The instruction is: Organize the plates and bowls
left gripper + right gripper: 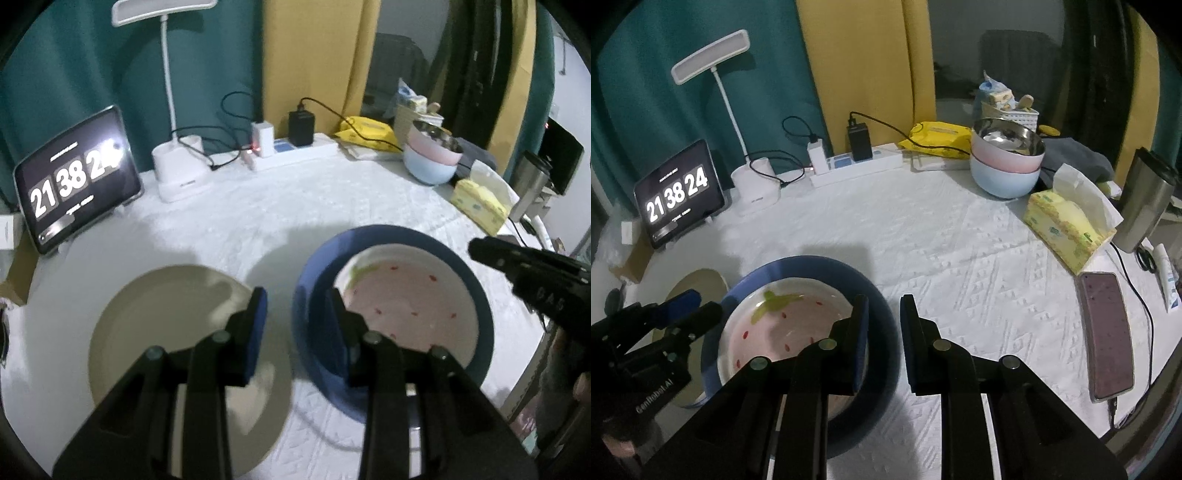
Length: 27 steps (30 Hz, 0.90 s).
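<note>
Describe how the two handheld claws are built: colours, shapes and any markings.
The left claw and the right claw are alike: matte black angular plastic linkages with round silver pivot pins, and flat fingers faced with blue pads. The left claw's body carries pale lettering that reads roughly "GenRobot.AI" in the right wrist view.

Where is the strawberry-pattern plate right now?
The strawberry plate sits inside the blue plate, front left in the right wrist view, right of the beige plate.
</note>
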Tool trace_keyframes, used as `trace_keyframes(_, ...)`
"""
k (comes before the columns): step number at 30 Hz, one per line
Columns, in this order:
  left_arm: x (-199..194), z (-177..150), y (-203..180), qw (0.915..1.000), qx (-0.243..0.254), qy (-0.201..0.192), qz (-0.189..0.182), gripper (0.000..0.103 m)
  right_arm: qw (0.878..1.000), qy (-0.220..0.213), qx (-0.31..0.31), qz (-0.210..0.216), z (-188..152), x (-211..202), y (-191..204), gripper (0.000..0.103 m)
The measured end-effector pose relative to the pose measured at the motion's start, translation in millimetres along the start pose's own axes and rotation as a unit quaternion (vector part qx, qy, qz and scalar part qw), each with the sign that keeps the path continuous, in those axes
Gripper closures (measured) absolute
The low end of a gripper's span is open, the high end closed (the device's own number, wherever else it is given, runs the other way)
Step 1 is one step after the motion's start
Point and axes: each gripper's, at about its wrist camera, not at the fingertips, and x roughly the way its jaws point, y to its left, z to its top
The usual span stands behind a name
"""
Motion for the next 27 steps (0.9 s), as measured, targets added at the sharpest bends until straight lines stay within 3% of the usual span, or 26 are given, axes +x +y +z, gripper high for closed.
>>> trace_keyframes(27, 11.1, -12.8, 1.4, 0.9999, -0.003, 0.010, -0.012, 0.067, 1.000, 0.013, 0.018, 0.022, -10.8, 10.4, -18.5, 0.083)
